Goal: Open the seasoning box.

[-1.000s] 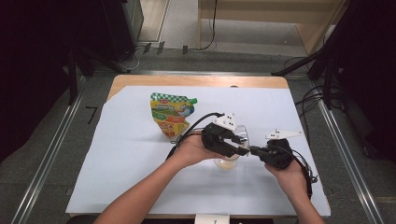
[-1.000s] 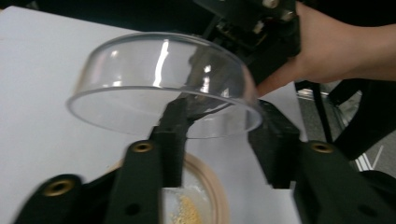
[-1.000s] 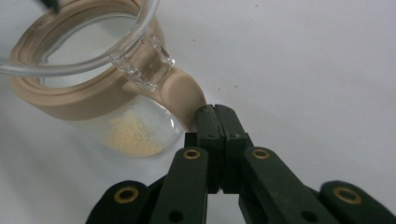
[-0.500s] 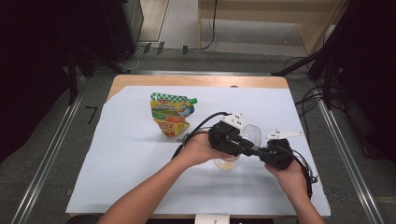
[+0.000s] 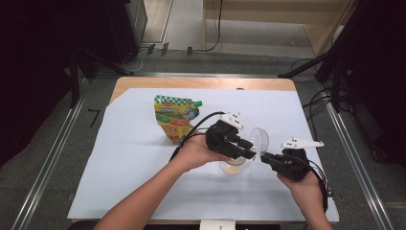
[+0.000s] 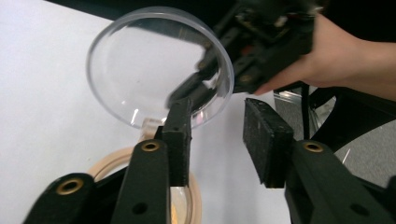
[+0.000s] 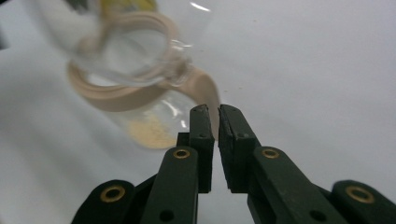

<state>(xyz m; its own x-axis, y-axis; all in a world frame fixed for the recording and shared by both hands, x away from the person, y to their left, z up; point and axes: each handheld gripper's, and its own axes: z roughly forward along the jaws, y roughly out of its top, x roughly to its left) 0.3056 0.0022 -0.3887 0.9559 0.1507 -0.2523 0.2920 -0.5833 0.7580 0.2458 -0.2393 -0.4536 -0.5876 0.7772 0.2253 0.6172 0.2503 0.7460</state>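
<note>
White sheet (image 5: 143,158) covers the table, with a yellow-green pouch (image 5: 175,119) lying toward the back. The jar (image 5: 232,167) sits mid-table between both hands, its clear lid (image 5: 259,140) flipped up. Left gripper (image 5: 245,150) hovers right over it, jaws spread apart. Right gripper (image 5: 265,157) is pinched on the jar's beige tab (image 7: 208,100).

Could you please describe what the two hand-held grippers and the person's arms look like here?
Both are black, blocky tools. The left gripper and right gripper each carry a pale three-cornered plate on top and trail a black cable. In the gripper views the jaws are flat black arms with brass-coloured rivets and rough dark pads. The forearms are bare, with no sleeves in view.
</note>
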